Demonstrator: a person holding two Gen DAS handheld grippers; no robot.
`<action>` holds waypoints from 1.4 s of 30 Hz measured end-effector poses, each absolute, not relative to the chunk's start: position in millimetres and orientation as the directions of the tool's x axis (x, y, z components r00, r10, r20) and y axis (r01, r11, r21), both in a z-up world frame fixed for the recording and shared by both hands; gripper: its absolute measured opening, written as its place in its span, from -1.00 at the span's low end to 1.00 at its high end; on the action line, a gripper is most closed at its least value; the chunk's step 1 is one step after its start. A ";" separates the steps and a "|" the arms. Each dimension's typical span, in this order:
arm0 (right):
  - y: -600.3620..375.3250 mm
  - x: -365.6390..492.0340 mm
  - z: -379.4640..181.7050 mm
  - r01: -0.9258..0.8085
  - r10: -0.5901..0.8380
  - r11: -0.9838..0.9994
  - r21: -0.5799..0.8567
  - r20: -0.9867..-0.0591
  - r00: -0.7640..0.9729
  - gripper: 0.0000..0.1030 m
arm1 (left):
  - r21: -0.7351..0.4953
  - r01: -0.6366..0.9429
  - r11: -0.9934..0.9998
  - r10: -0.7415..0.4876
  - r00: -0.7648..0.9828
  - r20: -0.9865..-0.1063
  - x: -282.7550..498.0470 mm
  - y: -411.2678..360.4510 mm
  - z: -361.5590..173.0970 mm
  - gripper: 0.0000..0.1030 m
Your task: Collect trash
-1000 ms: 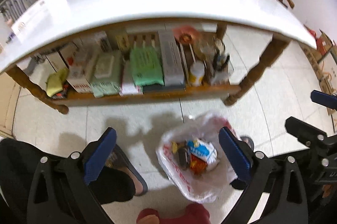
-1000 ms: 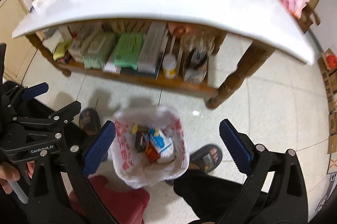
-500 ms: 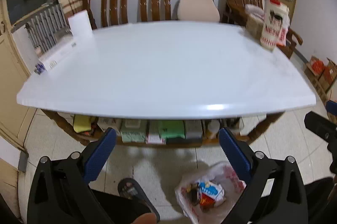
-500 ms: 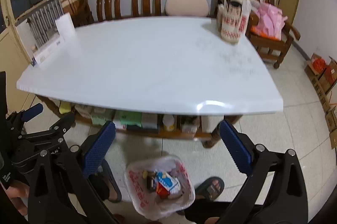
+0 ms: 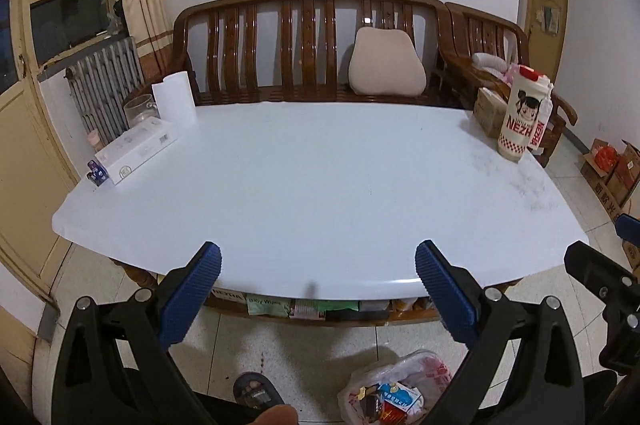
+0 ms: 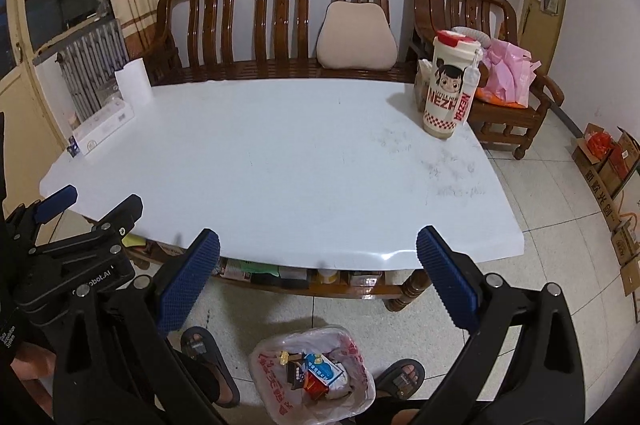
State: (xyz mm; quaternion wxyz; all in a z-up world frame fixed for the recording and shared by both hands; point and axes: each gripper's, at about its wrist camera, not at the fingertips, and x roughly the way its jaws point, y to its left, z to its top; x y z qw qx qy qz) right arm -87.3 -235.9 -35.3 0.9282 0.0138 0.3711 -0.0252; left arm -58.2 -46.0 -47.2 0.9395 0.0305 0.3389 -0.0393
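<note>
White tabletop (image 5: 320, 185) is filling both views, with a bench (image 5: 312, 45) behind it. I'm holding my left claw (image 5: 318, 263) and right claw (image 6: 318, 251) spread wide and gripping nothing, both hovering at the near edge. Trash is sitting in the bag (image 6: 316, 373) on the floor by my feet. Only a cup (image 6: 448, 85) at the far right corner, a paper roll (image 5: 174, 103) and a box (image 5: 136, 153) along the left edge are left (probably keepers). Mistaking one for trash would be my likeliest slip.

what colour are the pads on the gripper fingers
Blue, with a fine ribbed texture, on black frames; the right gripper's pads show it best in the right wrist view.
</note>
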 end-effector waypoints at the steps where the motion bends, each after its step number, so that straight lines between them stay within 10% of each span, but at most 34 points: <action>1: -235.5 -87.3 -32.9 0.061 -0.041 0.998 0.005 -0.686 0.727 0.87 | 0.031 0.093 0.995 -0.053 0.769 -0.637 -57.8 -45.8 -45.4 0.85; 42: -235.3 -87.6 -37.2 0.062 -0.030 0.998 0.022 -0.690 0.724 0.87 | 0.032 0.081 0.996 -0.043 0.774 -0.631 -58.9 -42.1 -41.4 0.85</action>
